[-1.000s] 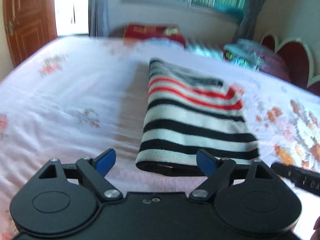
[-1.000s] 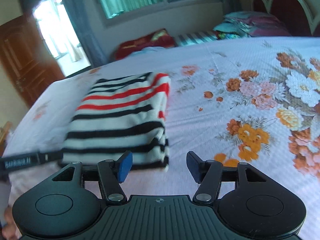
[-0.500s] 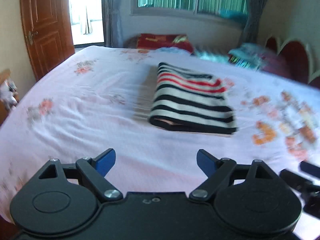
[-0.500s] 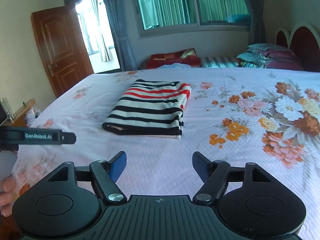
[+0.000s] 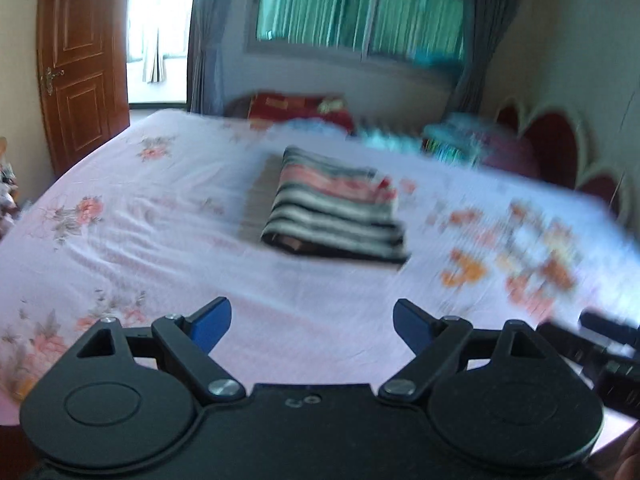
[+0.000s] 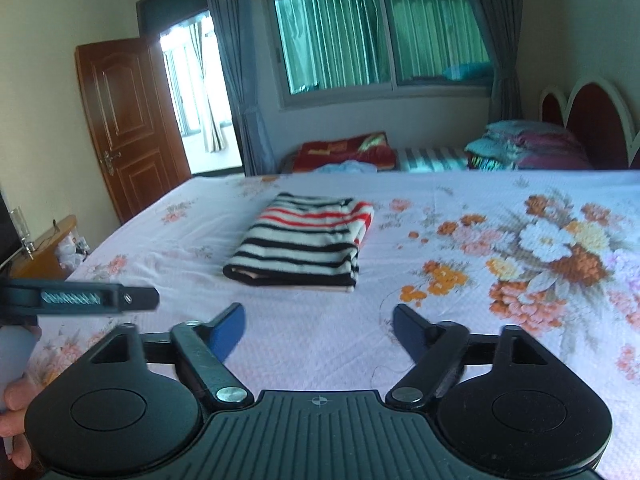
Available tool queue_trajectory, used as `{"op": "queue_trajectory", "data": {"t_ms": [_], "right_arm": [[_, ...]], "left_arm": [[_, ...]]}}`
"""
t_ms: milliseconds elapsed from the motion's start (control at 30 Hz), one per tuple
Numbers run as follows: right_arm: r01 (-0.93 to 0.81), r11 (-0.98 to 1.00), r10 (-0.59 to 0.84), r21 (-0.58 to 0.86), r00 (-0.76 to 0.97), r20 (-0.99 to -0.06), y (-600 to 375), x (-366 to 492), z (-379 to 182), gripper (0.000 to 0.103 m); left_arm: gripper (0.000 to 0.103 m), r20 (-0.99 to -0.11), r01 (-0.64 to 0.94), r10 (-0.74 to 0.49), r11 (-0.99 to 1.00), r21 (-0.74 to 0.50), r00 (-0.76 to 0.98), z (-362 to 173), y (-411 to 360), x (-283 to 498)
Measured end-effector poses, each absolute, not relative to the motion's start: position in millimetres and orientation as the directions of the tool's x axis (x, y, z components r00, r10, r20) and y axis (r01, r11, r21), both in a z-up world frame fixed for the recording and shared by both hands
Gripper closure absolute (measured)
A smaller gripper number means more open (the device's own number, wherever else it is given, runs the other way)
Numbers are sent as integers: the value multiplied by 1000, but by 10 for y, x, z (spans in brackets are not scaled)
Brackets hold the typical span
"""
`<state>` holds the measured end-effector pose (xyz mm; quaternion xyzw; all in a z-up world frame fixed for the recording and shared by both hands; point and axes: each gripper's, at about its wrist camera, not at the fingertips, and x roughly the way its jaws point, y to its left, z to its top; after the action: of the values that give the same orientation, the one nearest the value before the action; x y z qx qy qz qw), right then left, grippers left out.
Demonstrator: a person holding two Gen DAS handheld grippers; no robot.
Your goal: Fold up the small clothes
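Bedroom, daylit: bed (image 6: 460,344) under a pale pink floral sheet, wooden door (image 6: 128,120) standing open, curtained window (image 6: 380,24), bedding heaped by the headboard.

Item: striped garment (image 6: 300,246), black, white and red, folded into a compact rectangle. It lay mid-bed, flat on the sheet, well apart from both tools.

Left gripper (image 5: 312,322): jaws spread wide, nothing between them, held low over bare sheet.

Right gripper (image 6: 318,326): jaws had just been opening and stood spread, nothing between them. The person's hand (image 6: 14,404) showed at that view's left edge.

Condition: the fold looked complete, judging by its tidy edges.

Risks: the near edge showed an inner layer peeking out; a careless brush by either tool, or a tug on the sheet, could slide the layers and undo the fold.
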<state>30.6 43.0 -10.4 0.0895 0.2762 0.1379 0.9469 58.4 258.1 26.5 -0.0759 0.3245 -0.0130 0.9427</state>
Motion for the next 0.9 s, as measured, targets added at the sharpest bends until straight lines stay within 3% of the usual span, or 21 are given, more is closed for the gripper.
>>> {"op": "queue_trajectory", "data": {"t_ms": [100,233,400,700,900], "right_arm": [[-221,950,303,222,827,-473,428,181,-18,16],[-230,947,310,225,840,-446,406,60,58,15],[-228,944,313,237,845,-435,379,-5,68,15],[-217,947,305,236,839,-450,339,-52,-6,15],[-211,949,299,235,840,-452,316,-79,-8,15]], "left_arm": [[15,-560,-63,-52,981,-184,827,346,2660,465],[15,-575,-84,47,996,-37,817,386,2604,435],[15,-558,-92,110,994,60,823,399,2495,331],[15,-638,-27,71,997,79,767,317,2366,302],[15,-568,-24,91,992,125,818,406,2298,220]]}}
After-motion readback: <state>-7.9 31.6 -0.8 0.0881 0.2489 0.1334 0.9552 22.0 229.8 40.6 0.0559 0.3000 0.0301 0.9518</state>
